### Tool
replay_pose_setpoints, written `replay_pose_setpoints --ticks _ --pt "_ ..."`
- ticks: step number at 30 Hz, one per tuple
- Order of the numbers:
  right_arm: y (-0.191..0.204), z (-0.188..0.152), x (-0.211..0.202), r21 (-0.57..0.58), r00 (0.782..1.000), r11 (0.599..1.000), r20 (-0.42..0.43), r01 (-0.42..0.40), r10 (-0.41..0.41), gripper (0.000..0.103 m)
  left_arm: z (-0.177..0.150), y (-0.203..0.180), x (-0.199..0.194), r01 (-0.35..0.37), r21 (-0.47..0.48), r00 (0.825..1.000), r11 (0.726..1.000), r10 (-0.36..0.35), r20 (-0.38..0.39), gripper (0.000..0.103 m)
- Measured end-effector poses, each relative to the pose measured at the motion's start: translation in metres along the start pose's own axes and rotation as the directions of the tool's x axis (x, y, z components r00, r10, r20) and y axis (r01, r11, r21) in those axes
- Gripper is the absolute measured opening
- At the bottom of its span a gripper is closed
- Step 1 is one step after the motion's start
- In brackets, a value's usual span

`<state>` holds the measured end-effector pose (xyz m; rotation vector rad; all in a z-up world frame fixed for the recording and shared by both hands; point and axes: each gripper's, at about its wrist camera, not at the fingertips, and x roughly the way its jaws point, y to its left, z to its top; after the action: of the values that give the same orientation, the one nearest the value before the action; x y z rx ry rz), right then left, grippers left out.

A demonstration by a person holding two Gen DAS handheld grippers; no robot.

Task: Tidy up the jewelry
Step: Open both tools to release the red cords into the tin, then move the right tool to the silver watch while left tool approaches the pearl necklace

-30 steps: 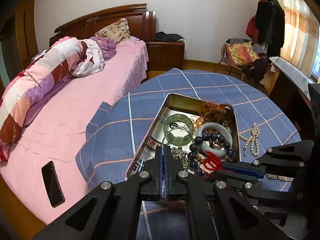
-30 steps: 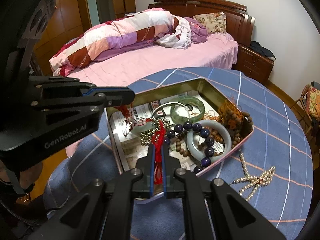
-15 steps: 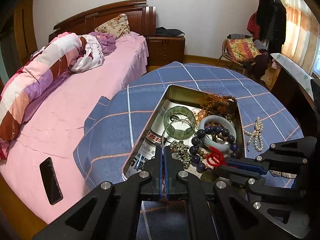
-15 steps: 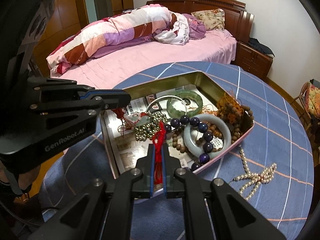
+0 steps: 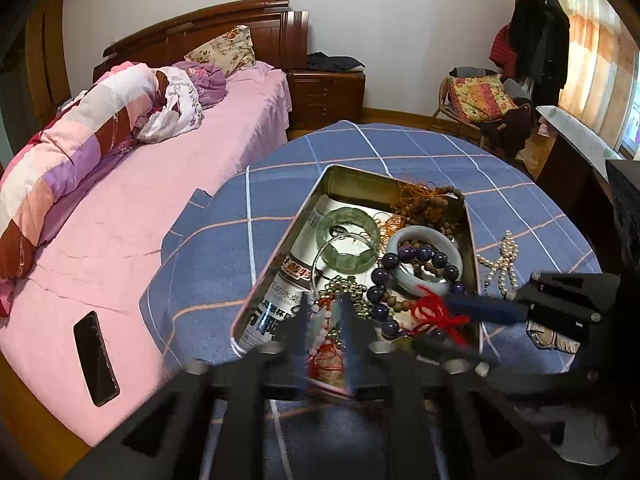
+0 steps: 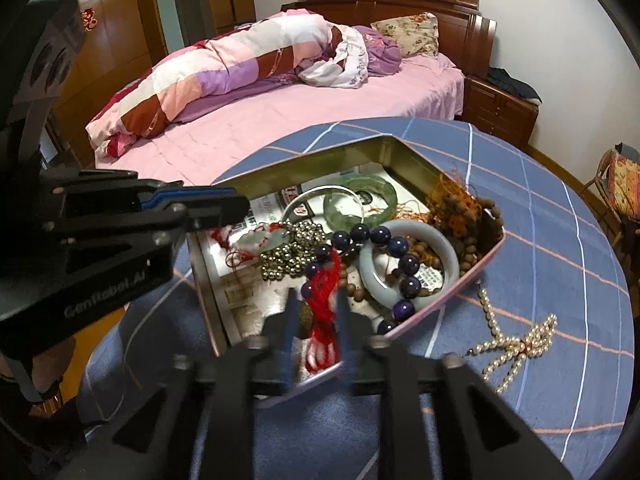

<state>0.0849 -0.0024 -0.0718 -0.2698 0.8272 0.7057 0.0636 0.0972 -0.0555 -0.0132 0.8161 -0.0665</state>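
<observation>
Tongs angled steeply downward are what we hold in each hand, both over the near end of the open metal tin (image 6: pixel 304 160). We have just been opening both pairs. Our left gripper (image 5: pixel 326 320) stands with its jaws parted, a pale jade pendant on red cord (image 5: pixel 326 354) lying between them, not pressed. Our right gripper (image 6: pixel 316 320) is likewise spread, the red tassel (image 6: pixel 324 300) of the dark purple bead bracelet (image 6: pixel 394 254) lying loose in the gap. In the right wrist view we see the left gripper reaching in from the left side over the tin's rim.

The tin sits on the round table under its blue checked cloth (image 5: pixel 360 152). Inside it we see a green bangle (image 5: pixel 348 238), a pale jade bangle (image 6: pixel 408 264), brass-coloured beads (image 6: pixel 292 252), and brown wooden beads with orange cord (image 6: pixel 460 216) heaped against the far right wall. A pearl necklace (image 6: pixel 516 342) lies on the cloth just outside the tin's right wall. The cloth beyond the tin's far edge is bare. The table's left edge stands close to a pink bed (image 5: pixel 140 208), where a dark phone (image 5: pixel 96 358) lies.
</observation>
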Motion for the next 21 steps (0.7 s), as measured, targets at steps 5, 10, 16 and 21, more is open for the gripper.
replay_pose_setpoints --ticks 5,10,16,21 --pt "-0.003 -0.003 -0.014 0.006 0.999 1.0 0.036 0.012 -0.012 0.066 0.001 -0.003 -0.015 -0.007 0.002 0.998 1.0 0.007 0.06 0.08" --pt "-0.015 -0.009 -0.032 0.037 0.997 0.999 0.063 0.035 -0.037 0.079 0.002 -0.007 -0.016 -0.025 -0.001 0.997 1.0 0.025 0.067 0.08" --pt "-0.035 -0.029 -0.055 0.054 0.994 0.996 0.07 0.077 -0.08 0.082 -0.001 -0.016 -0.026 -0.073 -0.004 0.992 0.997 0.073 0.102 0.08" --pt "-0.068 -0.072 -0.069 0.113 0.987 0.981 0.021 0.155 -0.158 0.087 -0.001 -0.031 -0.033 -0.081 0.004 0.99 0.997 0.08 0.116 0.08"
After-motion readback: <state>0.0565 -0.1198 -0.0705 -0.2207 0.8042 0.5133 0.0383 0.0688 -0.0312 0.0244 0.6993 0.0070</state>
